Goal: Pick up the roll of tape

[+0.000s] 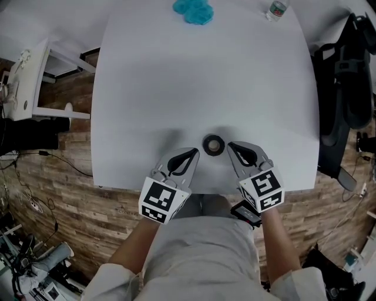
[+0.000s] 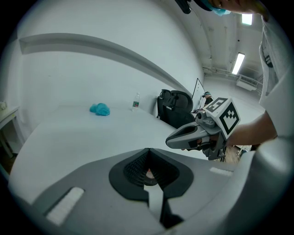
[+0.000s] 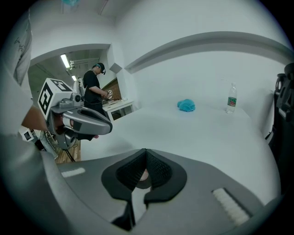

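Observation:
In the head view a small black roll of tape (image 1: 213,144) lies flat on the white table (image 1: 176,88) near its front edge. My left gripper (image 1: 194,152) is just left of the roll and my right gripper (image 1: 230,145) just right of it. Their tips flank the roll closely; I cannot tell whether they touch it. Both are shut with nothing held. In the left gripper view my own jaws (image 2: 148,149) meet at the tip, and the right gripper (image 2: 171,142) shows to the right. The right gripper view shows my closed jaws (image 3: 146,150) and the left gripper (image 3: 108,129). Both gripper views hide the tape.
A crumpled blue cloth (image 1: 192,10) and a clear water bottle (image 1: 276,9) sit at the table's far edge. A black bag (image 1: 346,88) hangs on a chair beside the table's right side; white equipment (image 1: 26,82) stands at its left. A person (image 3: 94,87) works in the background.

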A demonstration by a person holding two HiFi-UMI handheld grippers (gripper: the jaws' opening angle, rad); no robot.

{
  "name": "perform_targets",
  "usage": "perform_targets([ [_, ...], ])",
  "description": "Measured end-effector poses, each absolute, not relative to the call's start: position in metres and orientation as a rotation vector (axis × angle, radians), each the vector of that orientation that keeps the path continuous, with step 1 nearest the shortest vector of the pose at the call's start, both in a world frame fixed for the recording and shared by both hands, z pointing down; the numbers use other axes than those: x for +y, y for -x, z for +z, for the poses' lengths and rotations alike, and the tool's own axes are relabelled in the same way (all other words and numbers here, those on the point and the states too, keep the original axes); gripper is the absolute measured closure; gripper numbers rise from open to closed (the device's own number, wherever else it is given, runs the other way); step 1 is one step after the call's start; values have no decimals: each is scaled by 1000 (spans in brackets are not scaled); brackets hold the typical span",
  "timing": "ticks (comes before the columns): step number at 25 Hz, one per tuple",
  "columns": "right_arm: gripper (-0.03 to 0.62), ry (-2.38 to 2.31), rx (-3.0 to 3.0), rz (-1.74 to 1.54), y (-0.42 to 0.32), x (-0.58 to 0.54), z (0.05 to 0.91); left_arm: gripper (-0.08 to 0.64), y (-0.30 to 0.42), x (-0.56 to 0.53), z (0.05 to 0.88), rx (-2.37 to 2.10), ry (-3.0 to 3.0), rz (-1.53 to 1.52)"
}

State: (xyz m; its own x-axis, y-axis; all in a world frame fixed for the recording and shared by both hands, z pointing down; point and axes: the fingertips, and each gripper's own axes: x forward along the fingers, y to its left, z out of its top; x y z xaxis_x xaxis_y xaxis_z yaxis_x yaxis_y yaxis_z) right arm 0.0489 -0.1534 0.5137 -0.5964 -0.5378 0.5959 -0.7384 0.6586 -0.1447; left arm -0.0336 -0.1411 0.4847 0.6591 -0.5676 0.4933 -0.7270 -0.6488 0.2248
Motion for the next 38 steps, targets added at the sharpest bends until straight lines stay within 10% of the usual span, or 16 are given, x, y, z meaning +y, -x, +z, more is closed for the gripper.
perform_targets([
  [14, 581, -971, -2295, 551, -43, -153, 550, 540, 36, -145, 503, -990, -2455, 555],
  [38, 245, -776, -2153, 505, -14, -143, 620, 540, 45, -140, 538, -950, -2402, 601],
])
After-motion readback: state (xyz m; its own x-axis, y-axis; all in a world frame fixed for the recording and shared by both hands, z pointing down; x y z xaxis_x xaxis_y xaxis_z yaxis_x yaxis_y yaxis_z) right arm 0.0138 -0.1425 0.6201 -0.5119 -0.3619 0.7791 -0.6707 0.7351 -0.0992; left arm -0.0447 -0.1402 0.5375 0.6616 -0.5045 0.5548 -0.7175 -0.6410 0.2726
